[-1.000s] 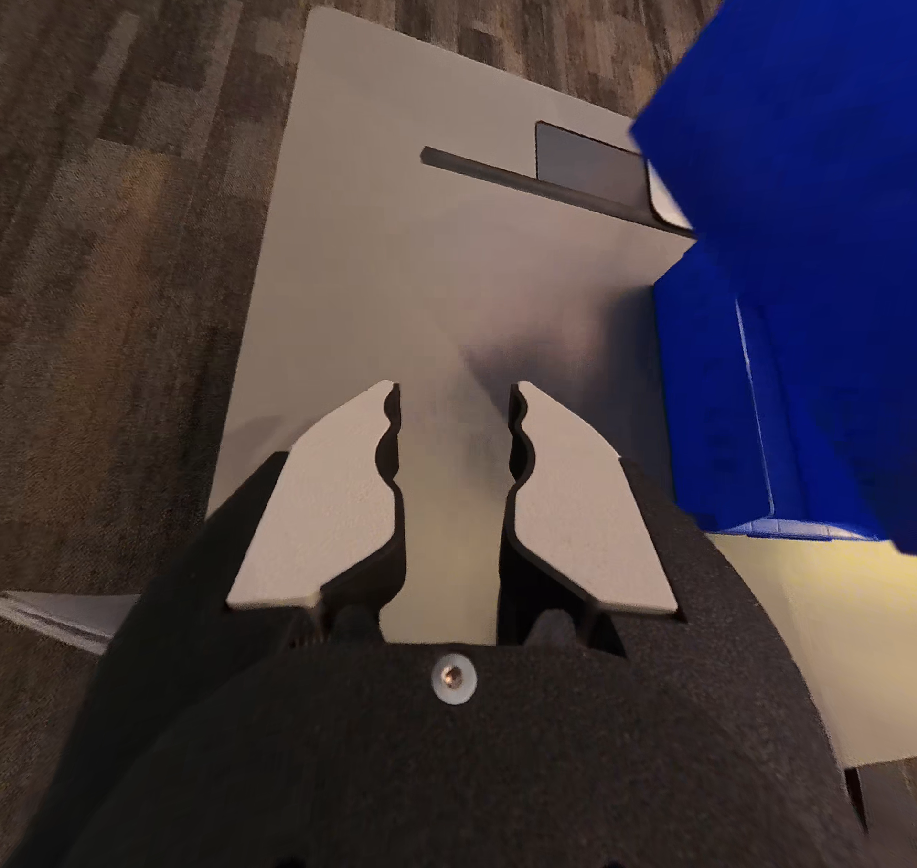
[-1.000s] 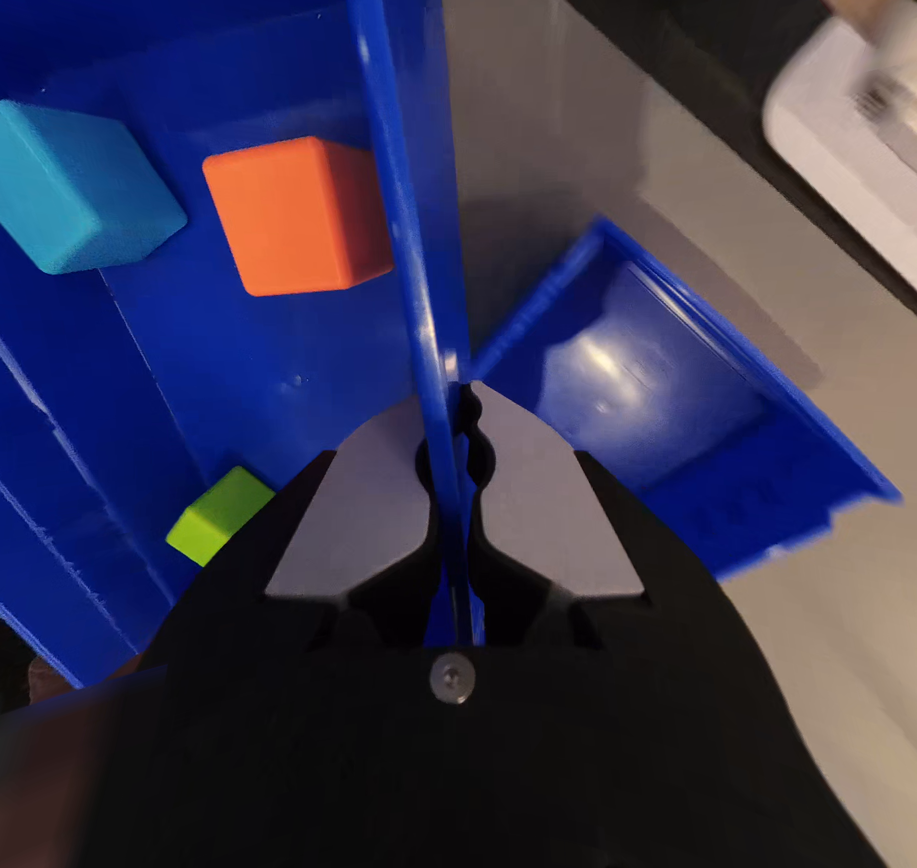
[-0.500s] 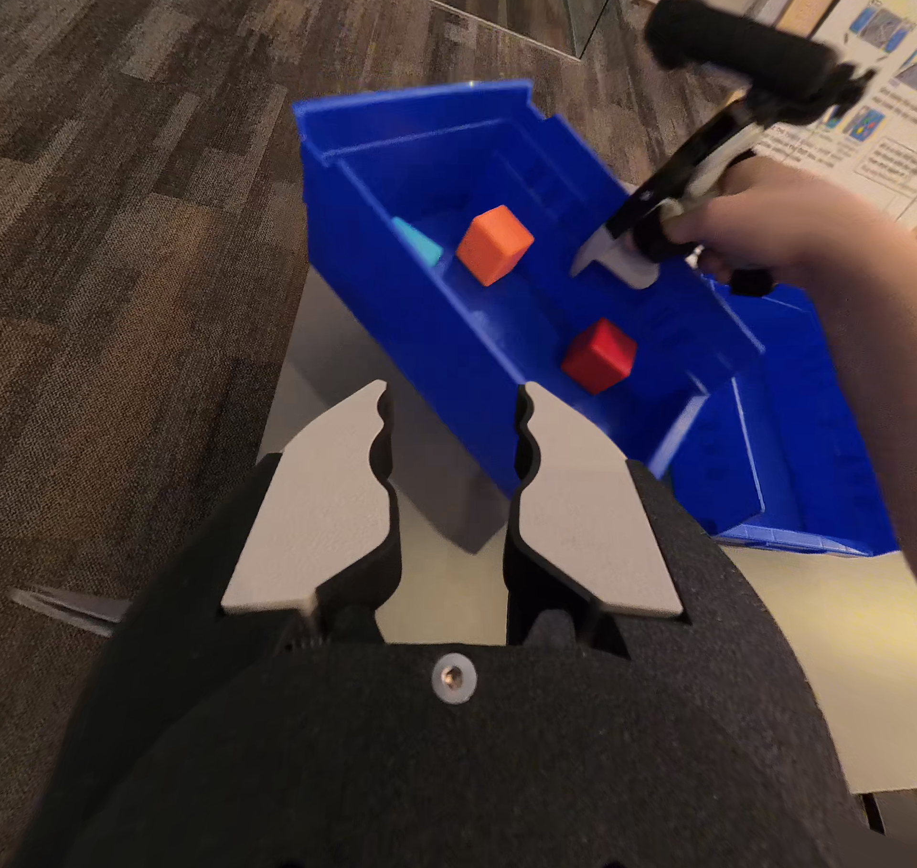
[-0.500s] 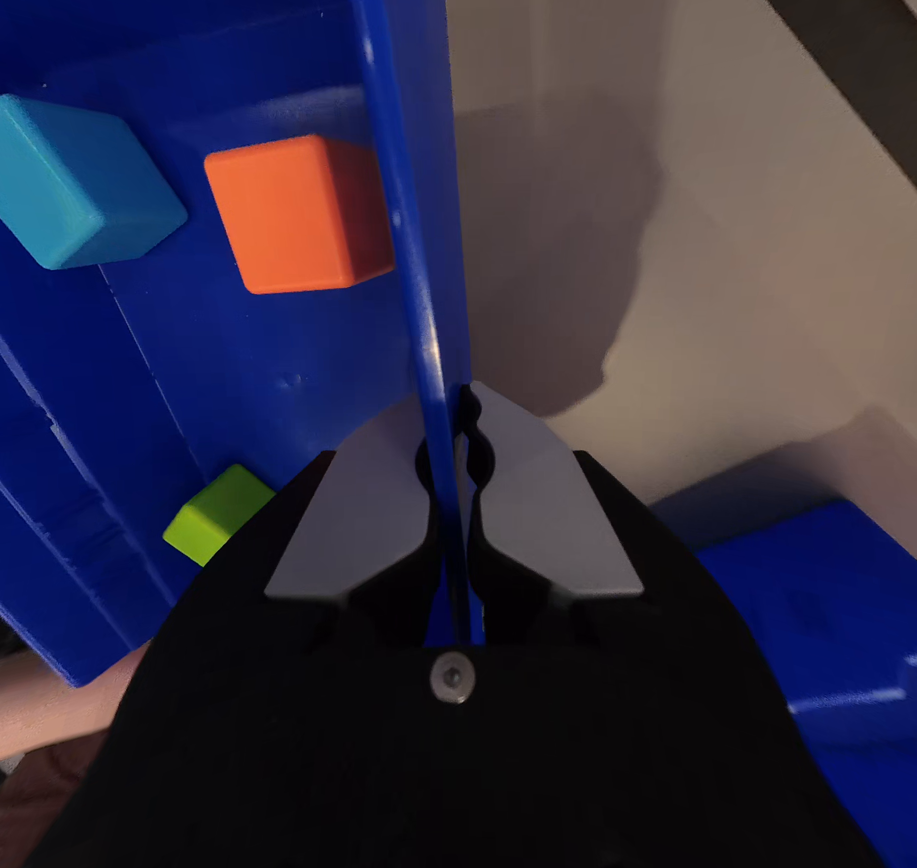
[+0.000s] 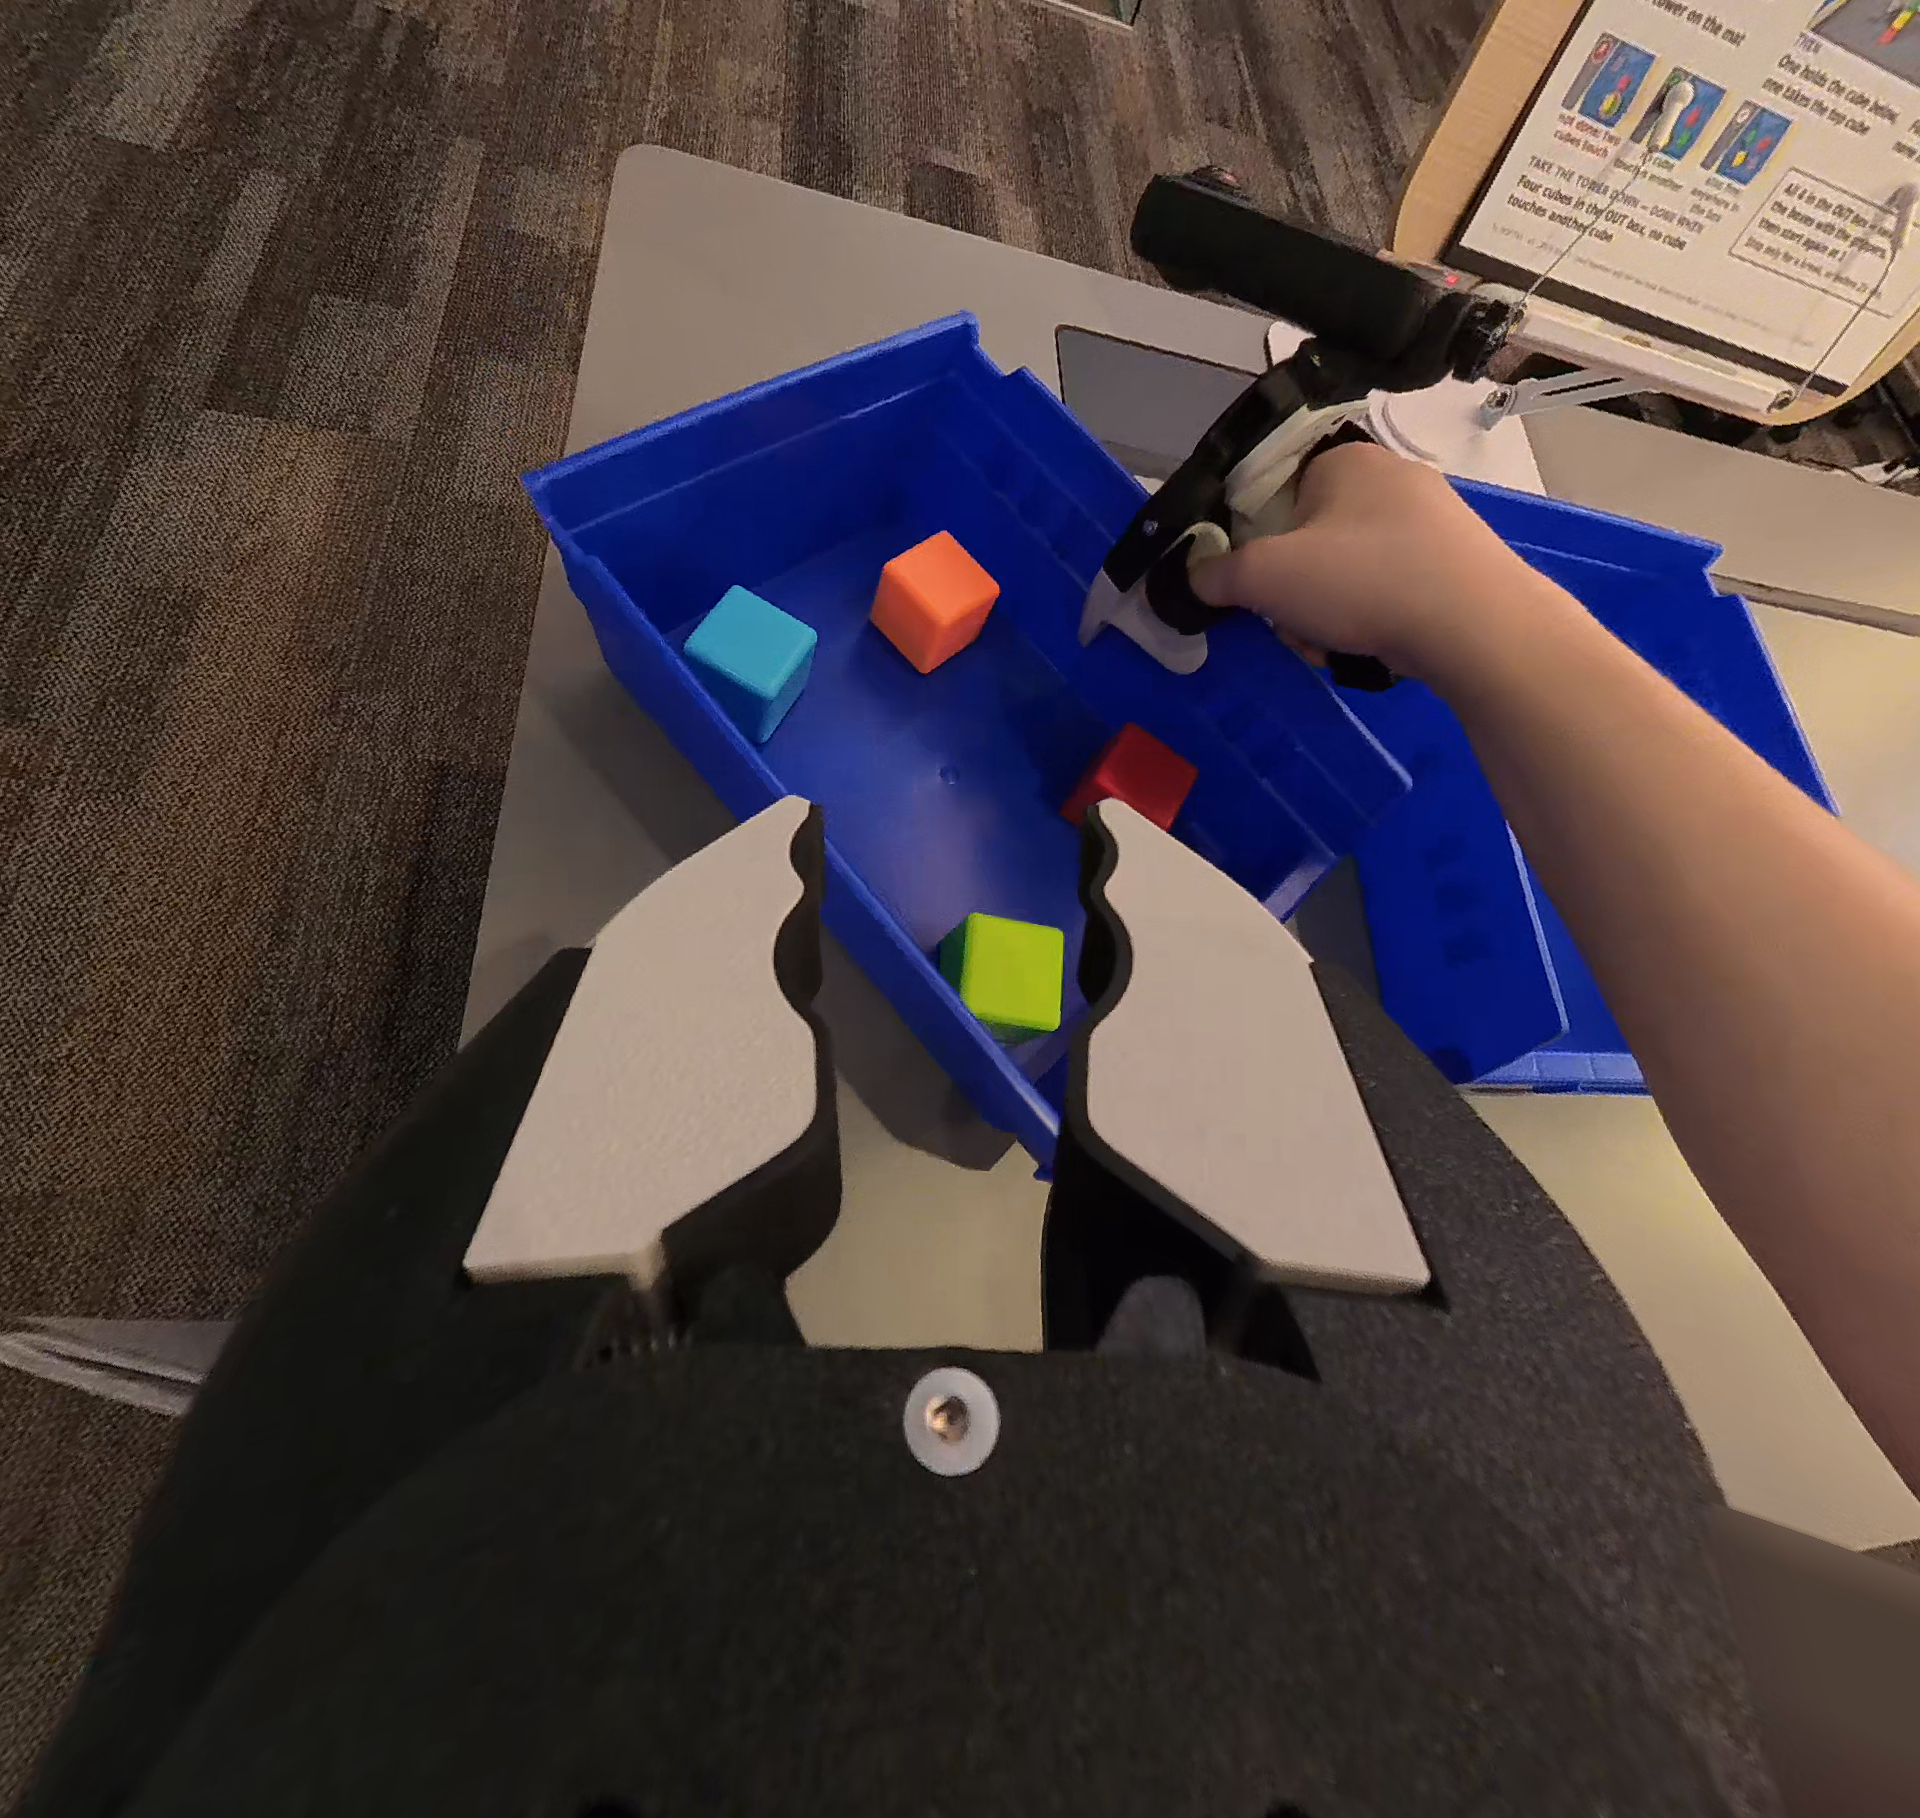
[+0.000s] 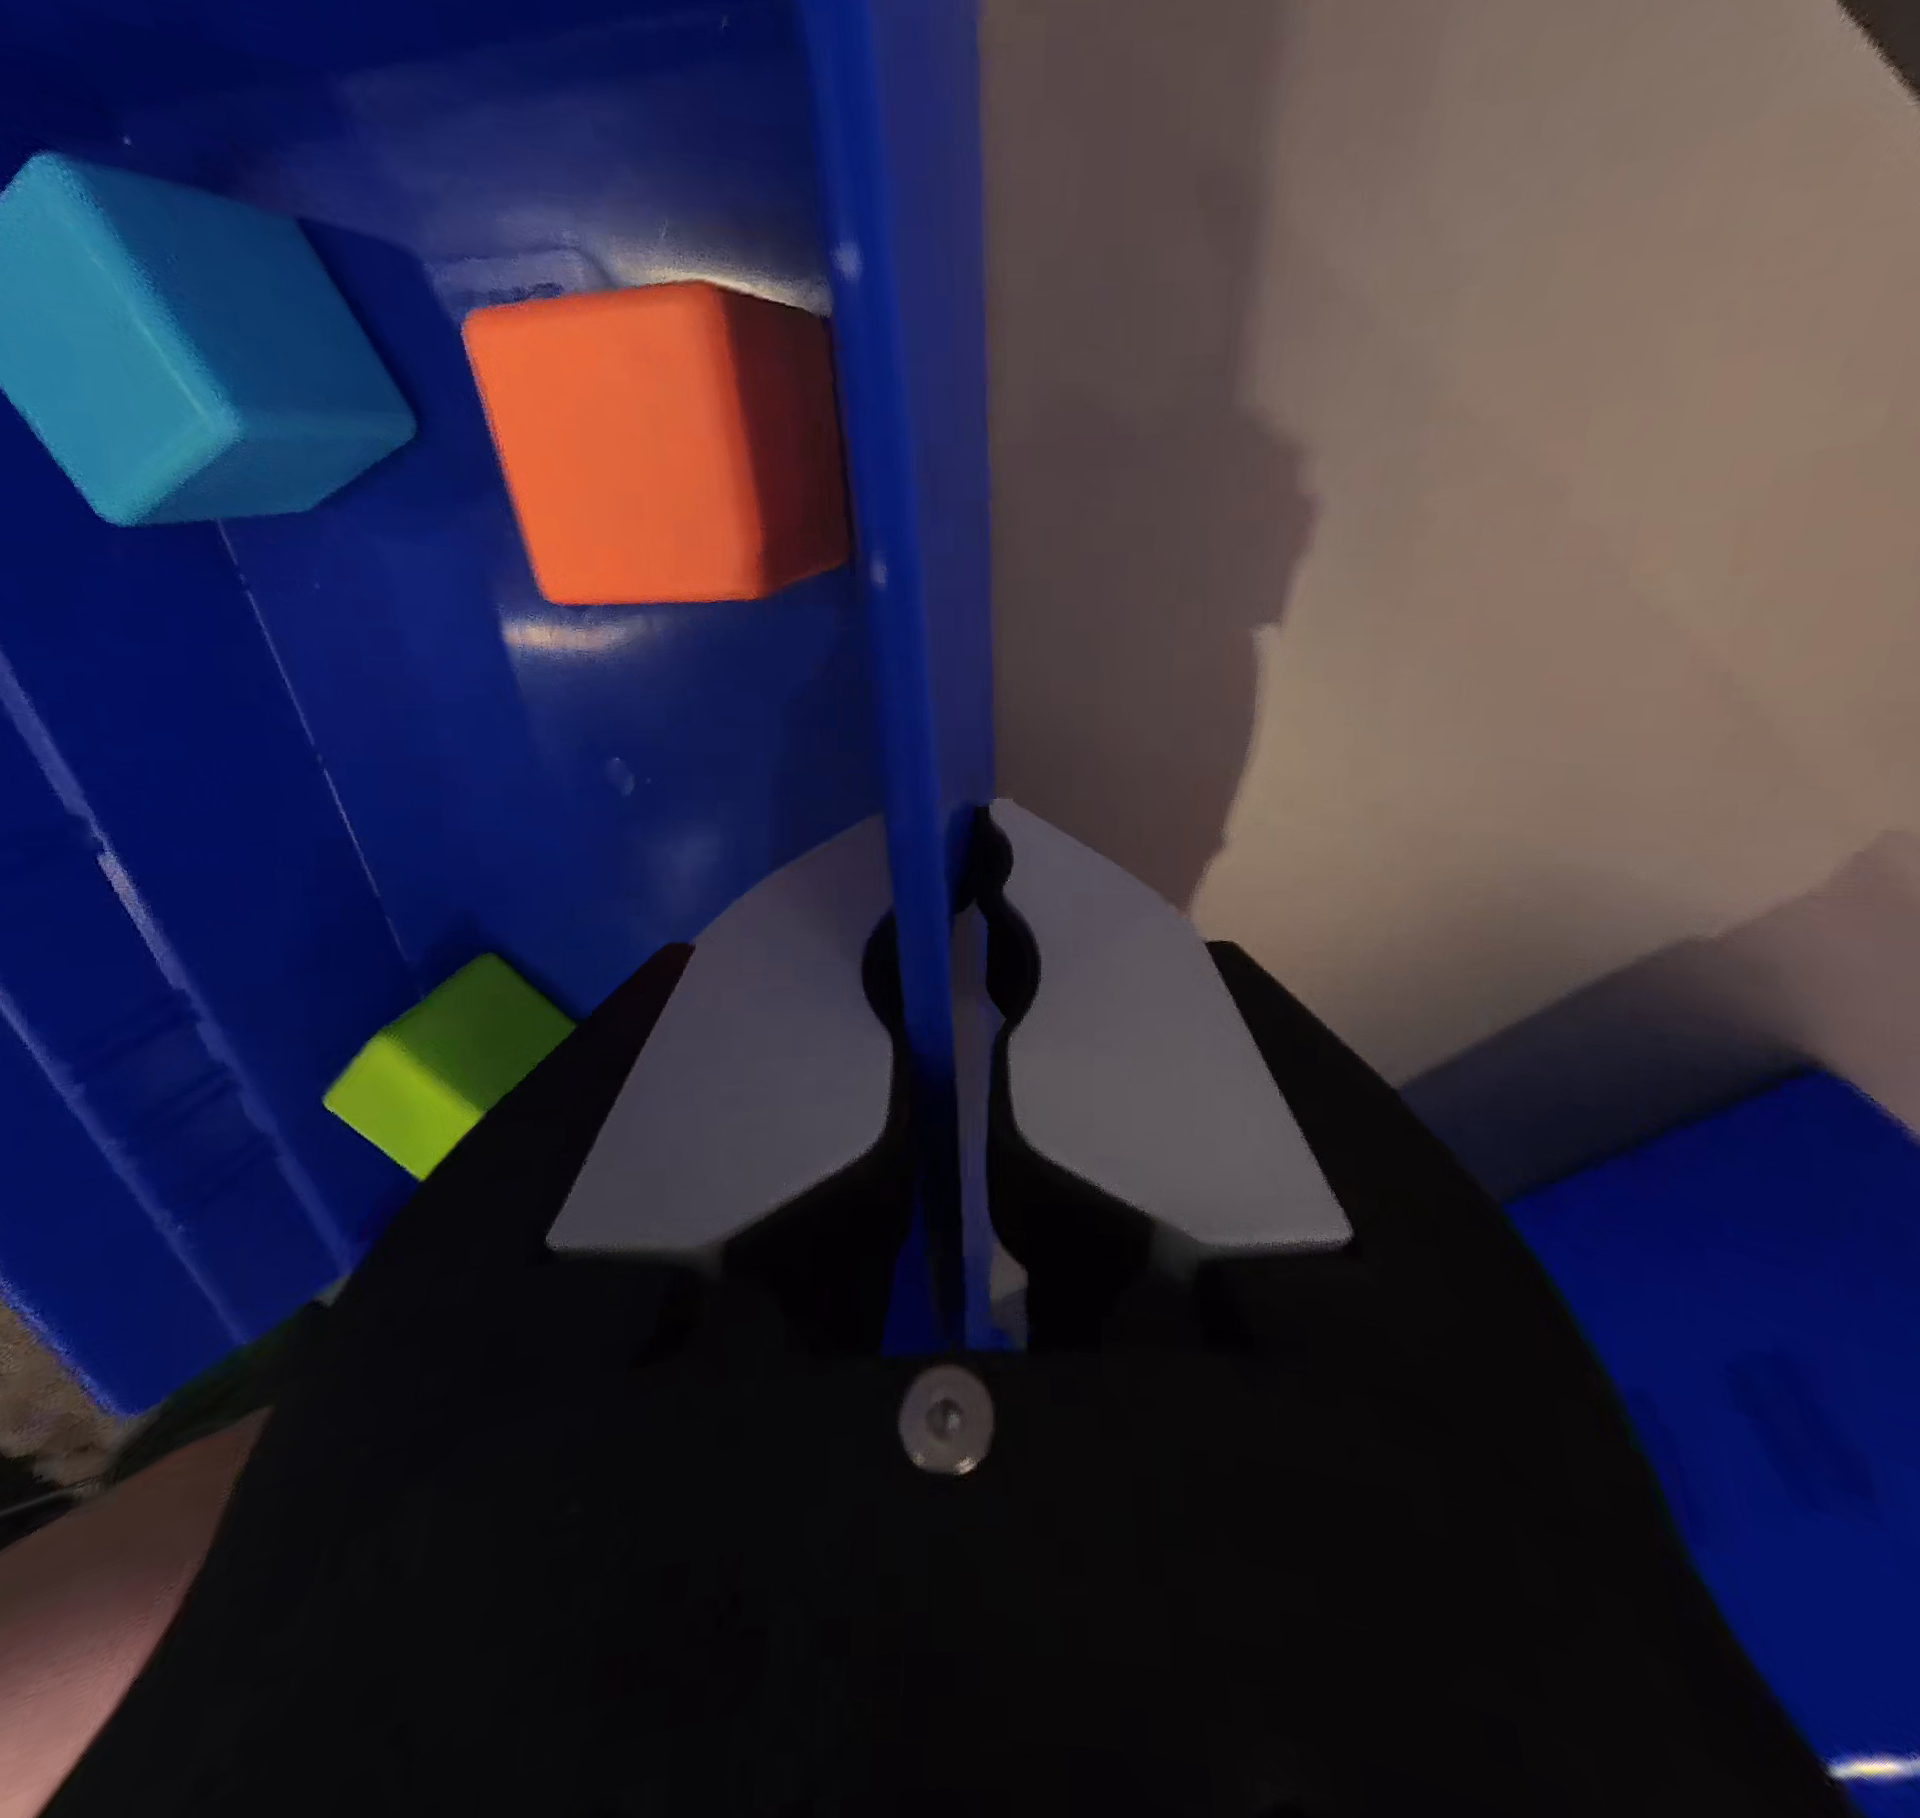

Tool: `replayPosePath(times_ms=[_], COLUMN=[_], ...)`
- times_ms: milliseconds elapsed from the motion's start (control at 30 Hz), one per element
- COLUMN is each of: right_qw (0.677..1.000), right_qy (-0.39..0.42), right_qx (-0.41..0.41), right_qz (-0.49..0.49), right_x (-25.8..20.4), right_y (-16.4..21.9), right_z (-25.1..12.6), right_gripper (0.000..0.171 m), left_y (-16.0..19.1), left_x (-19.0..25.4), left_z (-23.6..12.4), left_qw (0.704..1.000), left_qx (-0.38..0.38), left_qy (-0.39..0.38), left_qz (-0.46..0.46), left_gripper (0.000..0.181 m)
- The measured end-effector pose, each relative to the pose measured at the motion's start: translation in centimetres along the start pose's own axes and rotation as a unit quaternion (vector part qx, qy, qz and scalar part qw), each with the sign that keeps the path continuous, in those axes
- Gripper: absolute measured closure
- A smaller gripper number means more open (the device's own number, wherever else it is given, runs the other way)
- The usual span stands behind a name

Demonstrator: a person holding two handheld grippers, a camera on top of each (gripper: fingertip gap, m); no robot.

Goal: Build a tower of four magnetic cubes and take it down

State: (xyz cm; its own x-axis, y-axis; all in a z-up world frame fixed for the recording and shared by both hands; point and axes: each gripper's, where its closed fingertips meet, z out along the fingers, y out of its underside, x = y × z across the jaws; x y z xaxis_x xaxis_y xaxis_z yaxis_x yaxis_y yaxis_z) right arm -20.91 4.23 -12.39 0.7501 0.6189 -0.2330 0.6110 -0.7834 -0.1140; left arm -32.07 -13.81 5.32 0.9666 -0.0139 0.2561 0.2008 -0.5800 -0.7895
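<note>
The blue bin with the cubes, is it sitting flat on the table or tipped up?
Tipped up. The blue bin is lifted off the table by its side wall, which the right hand-held gripper clamps; its shadow falls beneath.

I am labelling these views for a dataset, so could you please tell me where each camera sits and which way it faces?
Left wrist view: on the open left tool, looking down along its fingers into the blue bin; the person's right hand shows.
Right wrist view: on the right tool, shut on the bin's wall, looking along it.
Shared: the bin, orange cube, teal cube, green cube.
</note>
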Motion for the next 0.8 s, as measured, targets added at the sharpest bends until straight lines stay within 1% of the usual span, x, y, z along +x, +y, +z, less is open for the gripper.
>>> replayPosePath(times_ms=[33, 100, 167, 200, 233, 267, 333, 367, 400, 467, 533, 567, 600, 667, 767, 800], right_qw=[1.0, 0.995, 0.978, 0.964, 0.947, 0.933, 0.923, 0.924, 0.929, 0.943, 0.942, 0.944, 0.951, 0.963, 0.972, 0.977], right_qy=[0.003, 0.008, 0.018, 0.045, 0.074, 0.095, 0.132, 0.151, 0.164, 0.199, 0.254, 0.256, 0.232, 0.163, 0.133, 0.118], right_qx=[0.011, 0.082, 0.174, 0.219, 0.263, 0.296, 0.321, 0.318, 0.307, 0.255, 0.219, 0.21, 0.202, 0.198, 0.162, 0.148], right_qz=[-0.024, -0.061, -0.114, -0.146, -0.169, -0.181, -0.167, -0.147, -0.123, -0.08, -0.02, 0.006, 0.032, 0.086, 0.104, 0.101], right_x=[-0.1, -0.4, -1.0, -0.9, -0.5, 0.1, 3.2, 5.6, 8.2, 14.0, 20.2, 22.2, 23.3, 24.1, 24.6, 24.2], right_y=[-0.3, -2.0, -3.5, -3.5, -3.0, -1.7, 2.5, 5.0, 7.6, 13.0, 17.7, 19.4, 20.8, 22.3, 23.5, 23.8], right_z=[-0.3, -2.5, -7.0, -9.9, -13.0, -16.0, -20.3, -21.6, -22.1, -21.7, -21.3, -20.6, -19.6, -17.4, -14.4, -13.4], right_gripper=[0.162, 0.162, 0.151, 0.14, 0.126, 0.122, 0.113, 0.108, 0.103, 0.091, 0.084, 0.084, 0.084, 0.085, 0.099, 0.109], left_y=[0.0, 0.1, 0.2, 0.1, 0.1, 0.1, 0.1, 0.1, 0.1, 0.0, -0.1, -0.2, -0.4, -0.6, -0.4, -0.4], left_x=[0.0, 0.1, 0.1, 0.1, 0.1, 0.2, 0.3, 0.4, 0.5, 1.0, 1.8, 2.1, 2.5, 3.1, 3.9, 4.0], left_z=[0.1, 0.2, 0.1, 0.1, 0.0, 0.0, -0.1, -0.1, -0.1, 0.1, 0.3, 0.4, 0.5, 0.9, 1.5, 1.6], left_qw=[1.0, 1.0, 1.0, 1.0, 1.0, 1.0, 1.0, 1.0, 1.0, 1.0, 1.0, 1.0, 1.0, 0.999, 0.999, 0.999], left_qx=[-0.001, -0.004, -0.005, -0.003, -0.001, 0.001, 0.001, 0.002, 0.003, 0.003, 0.001, 0.001, 0.002, -0.001, -0.017, -0.022], left_qy=[0.0, 0.003, 0.005, 0.006, 0.006, 0.007, 0.01, 0.012, 0.013, 0.019, 0.025, 0.025, 0.026, 0.026, 0.021, 0.018], left_qz=[0.001, 0.003, 0.003, 0.001, 0.0, 0.0, 0.001, 0.0, -0.001, -0.003, 0.006, 0.012, 0.016, 0.023, 0.038, 0.044], left_gripper=[0.134, 0.134, 0.134, 0.134, 0.134, 0.134, 0.134, 0.134, 0.134, 0.134, 0.134, 0.134, 0.134, 0.134, 0.134, 0.134])
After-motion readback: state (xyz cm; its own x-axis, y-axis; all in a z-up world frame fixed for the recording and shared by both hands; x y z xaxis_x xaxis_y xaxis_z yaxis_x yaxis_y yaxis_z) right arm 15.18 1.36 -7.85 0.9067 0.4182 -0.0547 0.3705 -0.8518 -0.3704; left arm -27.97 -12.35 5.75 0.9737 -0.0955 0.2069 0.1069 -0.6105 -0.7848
